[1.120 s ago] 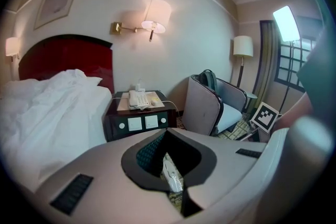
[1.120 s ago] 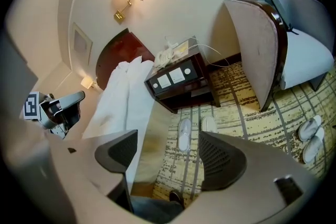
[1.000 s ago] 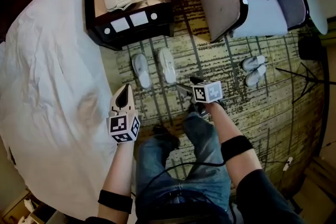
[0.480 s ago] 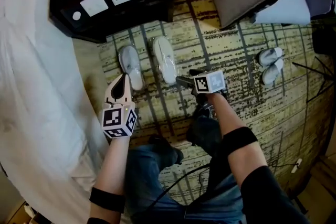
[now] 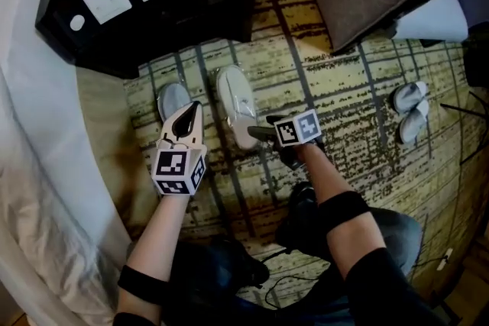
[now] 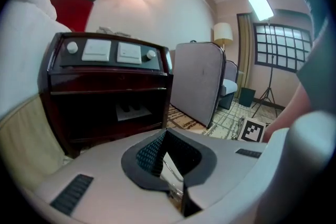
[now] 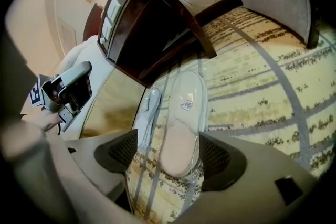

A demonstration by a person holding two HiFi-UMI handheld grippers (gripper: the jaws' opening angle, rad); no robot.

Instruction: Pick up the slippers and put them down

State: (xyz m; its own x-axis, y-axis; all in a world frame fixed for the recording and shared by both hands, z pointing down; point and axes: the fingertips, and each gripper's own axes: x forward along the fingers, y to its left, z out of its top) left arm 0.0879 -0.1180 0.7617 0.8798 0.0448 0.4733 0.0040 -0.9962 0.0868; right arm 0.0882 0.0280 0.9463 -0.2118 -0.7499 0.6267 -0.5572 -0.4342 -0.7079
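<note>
Right slipper (image 5: 235, 104) and left slipper (image 5: 171, 98) lay wrapped, side by side on the carpet (image 5: 344, 103) before the nightstand (image 5: 145, 11), neither lifted. Right slipper's heel sat between my right tongs (image 5: 256, 132), spread wide, pads not pressing. My left tongs (image 5: 191, 111), closed tight, hung over the left slipper. Whether they gripped it, I could not tell. Lifting and setting down both remained.
</note>
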